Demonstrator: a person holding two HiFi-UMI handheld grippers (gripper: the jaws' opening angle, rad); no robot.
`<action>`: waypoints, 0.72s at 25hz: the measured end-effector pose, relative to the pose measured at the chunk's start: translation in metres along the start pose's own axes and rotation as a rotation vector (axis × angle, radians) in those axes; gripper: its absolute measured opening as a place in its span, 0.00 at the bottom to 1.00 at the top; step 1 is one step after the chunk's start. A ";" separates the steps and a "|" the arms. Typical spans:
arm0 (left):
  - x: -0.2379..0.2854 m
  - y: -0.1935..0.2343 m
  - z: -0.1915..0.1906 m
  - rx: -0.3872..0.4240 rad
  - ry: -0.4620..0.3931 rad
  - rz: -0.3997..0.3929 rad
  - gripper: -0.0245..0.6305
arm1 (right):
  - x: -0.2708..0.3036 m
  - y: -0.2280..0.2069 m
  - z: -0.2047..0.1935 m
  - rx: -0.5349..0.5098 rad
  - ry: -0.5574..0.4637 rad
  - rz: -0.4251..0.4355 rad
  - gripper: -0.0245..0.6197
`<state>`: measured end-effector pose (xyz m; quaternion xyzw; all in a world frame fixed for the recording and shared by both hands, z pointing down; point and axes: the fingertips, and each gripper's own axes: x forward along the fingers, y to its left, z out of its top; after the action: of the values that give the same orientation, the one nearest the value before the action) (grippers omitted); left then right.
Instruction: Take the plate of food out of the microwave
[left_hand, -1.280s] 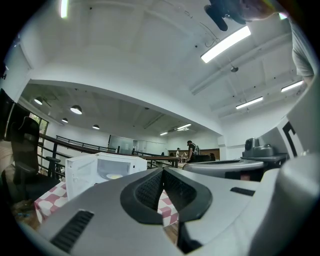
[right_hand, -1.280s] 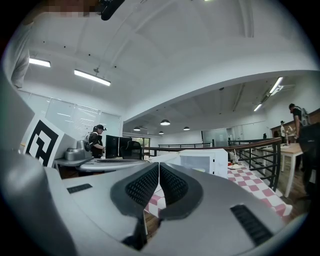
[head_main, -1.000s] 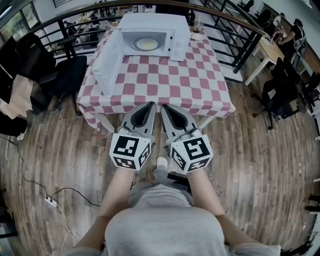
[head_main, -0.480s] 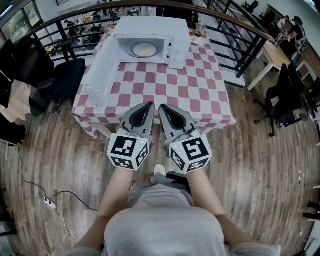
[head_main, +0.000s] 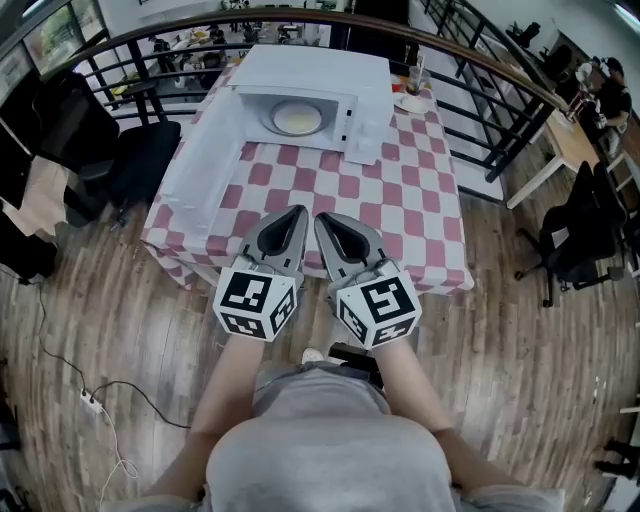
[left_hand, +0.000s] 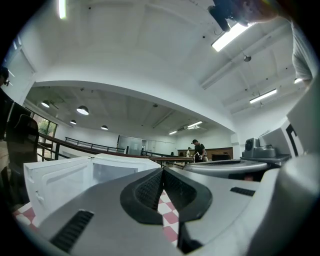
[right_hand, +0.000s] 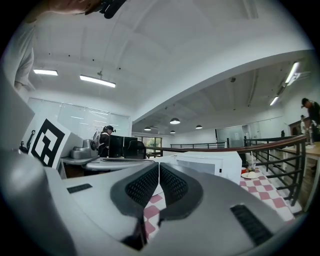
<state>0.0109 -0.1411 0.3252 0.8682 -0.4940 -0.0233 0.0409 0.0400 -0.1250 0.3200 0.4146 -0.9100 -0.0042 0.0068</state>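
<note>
A white microwave (head_main: 312, 98) stands at the far end of a red-and-white checked table (head_main: 400, 200), its door (head_main: 205, 170) swung wide to the left. Inside sits a plate of pale food (head_main: 297, 120). My left gripper (head_main: 301, 210) and right gripper (head_main: 319, 218) are side by side over the table's near edge, both shut with nothing in them, well short of the microwave. The left gripper view shows the open door (left_hand: 60, 182) past my shut jaws. The right gripper view shows the microwave (right_hand: 205, 165) ahead.
A small plate and a glass (head_main: 412, 92) stand at the table's far right corner. A black railing (head_main: 480, 60) curves behind the table. Black chairs (head_main: 110, 150) stand at left, more chairs (head_main: 585, 235) at right. A power strip and cable (head_main: 95, 400) lie on the wooden floor.
Both grippers have come forward together, from short of the table to over its near edge. The table and microwave now sit closer in the head view. Jaws stayed shut.
</note>
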 end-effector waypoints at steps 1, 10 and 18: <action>0.004 0.002 -0.001 0.000 0.001 0.004 0.04 | 0.003 -0.002 0.000 -0.004 0.000 0.007 0.08; 0.029 0.019 -0.007 -0.007 0.015 0.031 0.04 | 0.025 -0.025 -0.007 0.004 0.001 0.015 0.08; 0.054 0.040 -0.010 -0.019 0.015 0.042 0.04 | 0.049 -0.046 -0.014 0.016 0.011 0.006 0.08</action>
<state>0.0044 -0.2072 0.3388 0.8573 -0.5116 -0.0208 0.0534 0.0428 -0.1925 0.3336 0.4119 -0.9112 0.0056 0.0084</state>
